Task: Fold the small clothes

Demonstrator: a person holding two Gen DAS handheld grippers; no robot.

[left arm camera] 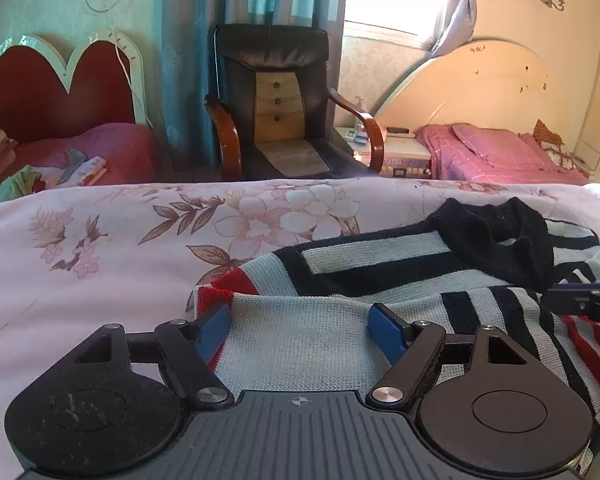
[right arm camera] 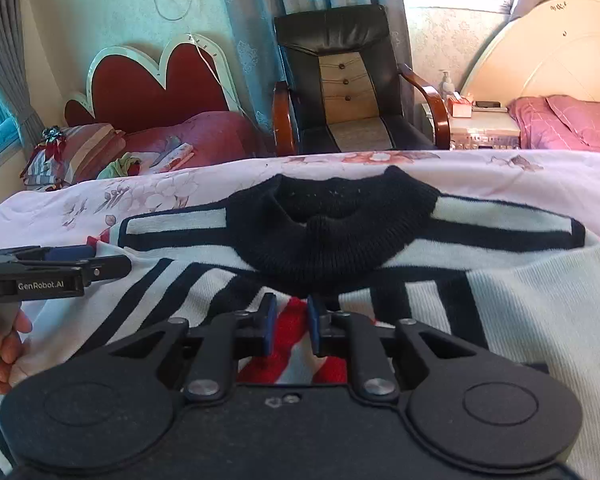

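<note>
A small knit sweater (left arm camera: 360, 256) lies on the floral bed cover (left arm camera: 100, 280), pale with black and red stripes and a black collar (left arm camera: 496, 236) at its far side. My left gripper (left arm camera: 302, 322) hovers low over the sweater's near left part, open, its blue pads wide apart with only flat knit under them. In the right wrist view the sweater (right arm camera: 520, 312) fills the middle, collar (right arm camera: 340, 232) ahead. My right gripper (right arm camera: 292, 320) is shut on a red-striped part of it, which fills the narrow gap. The left gripper (right arm camera: 60, 258) shows at the left edge, held by a hand (right arm camera: 8, 344).
Beyond the bed's far edge stands a black armchair (left arm camera: 272, 112) with wooden arms. A nightstand (left arm camera: 396, 148) and a pink-covered bed (left arm camera: 492, 152) are to its right. A red heart-shaped headboard (left arm camera: 60, 92) and piled bedding are to its left. Bare floral cover stretches left of the sweater.
</note>
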